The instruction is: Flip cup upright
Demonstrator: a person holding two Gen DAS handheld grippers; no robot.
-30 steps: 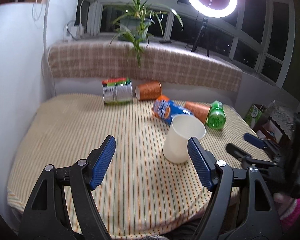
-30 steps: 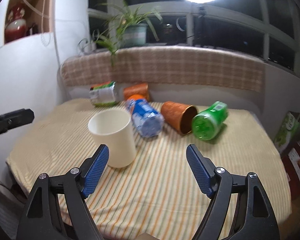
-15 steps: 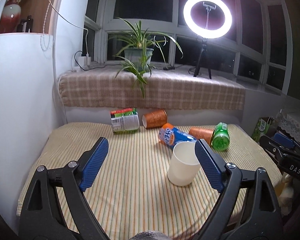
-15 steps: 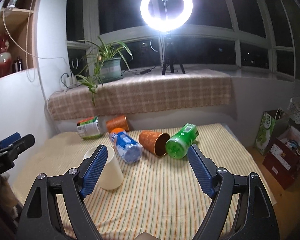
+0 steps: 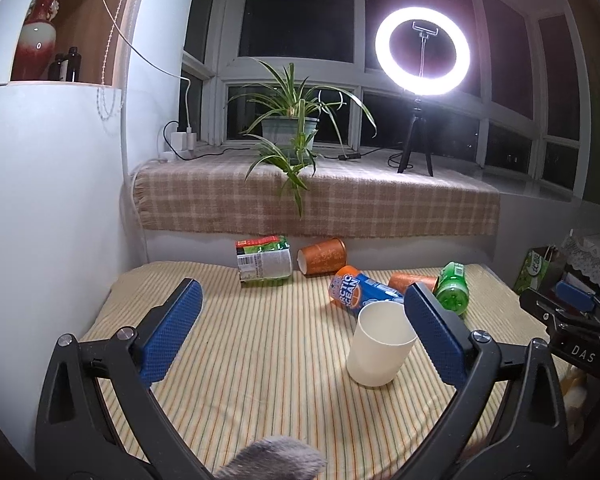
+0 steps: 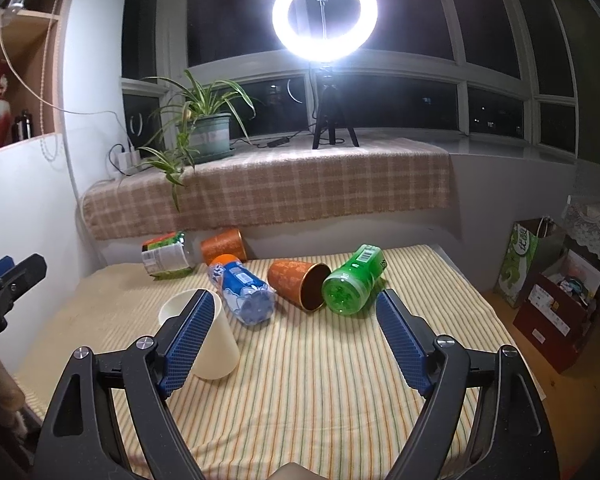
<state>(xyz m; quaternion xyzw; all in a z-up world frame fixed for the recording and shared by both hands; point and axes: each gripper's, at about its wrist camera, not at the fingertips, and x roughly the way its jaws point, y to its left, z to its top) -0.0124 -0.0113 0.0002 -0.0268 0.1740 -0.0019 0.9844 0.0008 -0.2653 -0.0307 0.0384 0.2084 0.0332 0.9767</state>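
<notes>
A cream cup (image 5: 380,346) stands upright, mouth up, on the striped tablecloth (image 5: 260,360). It also shows in the right wrist view (image 6: 216,344), partly behind that gripper's left finger. My left gripper (image 5: 300,336) is open and empty, held back above the table's near side, with the cup just inside its right finger. My right gripper (image 6: 294,340) is open and empty, with the cup at its left finger. Two orange cups lie on their sides: one at the back (image 5: 322,256), one in the middle (image 6: 298,284).
A blue bottle (image 6: 240,290), a green bottle (image 6: 352,280) and a labelled can (image 5: 264,264) lie on their sides behind the cup. A plaid-covered sill holds a plant (image 5: 290,132) and a ring light (image 5: 422,48). Bags and boxes (image 6: 556,292) stand on the floor to the right.
Both grippers have pulled back and risen away from the table, so the cup and bottles look smaller and farther. The cream cup stays upright in the same spot.
</notes>
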